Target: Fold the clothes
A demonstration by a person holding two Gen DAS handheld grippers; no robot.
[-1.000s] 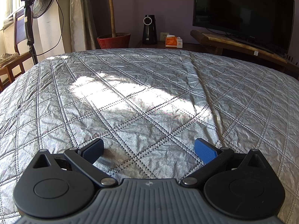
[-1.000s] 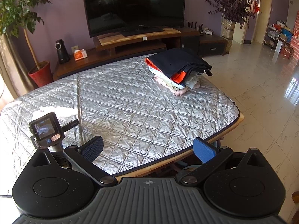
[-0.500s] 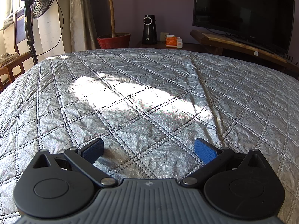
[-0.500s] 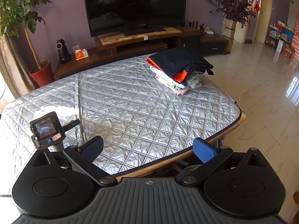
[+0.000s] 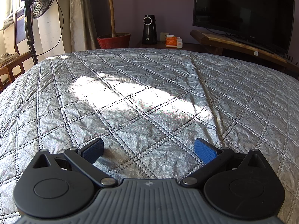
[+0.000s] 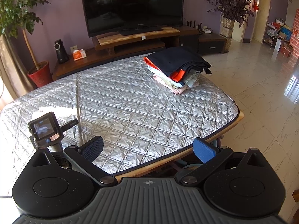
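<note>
A stack of folded clothes (image 6: pixel 177 69), dark navy on top with orange, pale blue and pink layers below, sits at the far right corner of the silver quilted table (image 6: pixel 130 108). My right gripper (image 6: pixel 148 149) is open and empty, held high above the table's near edge, well short of the stack. My left gripper (image 5: pixel 149 149) is open and empty, low over the bare quilted cover (image 5: pixel 142 97). In the right wrist view the left gripper's body with its small screen (image 6: pixel 45 128) shows at the left. No clothes appear in the left wrist view.
Beyond the table stand a TV (image 6: pixel 130 5) on a wooden stand (image 6: pixel 138 37), a red plant pot (image 6: pixel 40 74), a black speaker (image 6: pixel 60 51) and a tissue box (image 6: pixel 79 54). A fan (image 5: pixel 35 5) and chair (image 5: pixel 11 59) are at left. Marble floor (image 6: pixel 261 102) lies to the right.
The right wrist view has shifted slightly, so the clothes stack and table sit a little lower and further right in frame. The left gripper has not moved.
</note>
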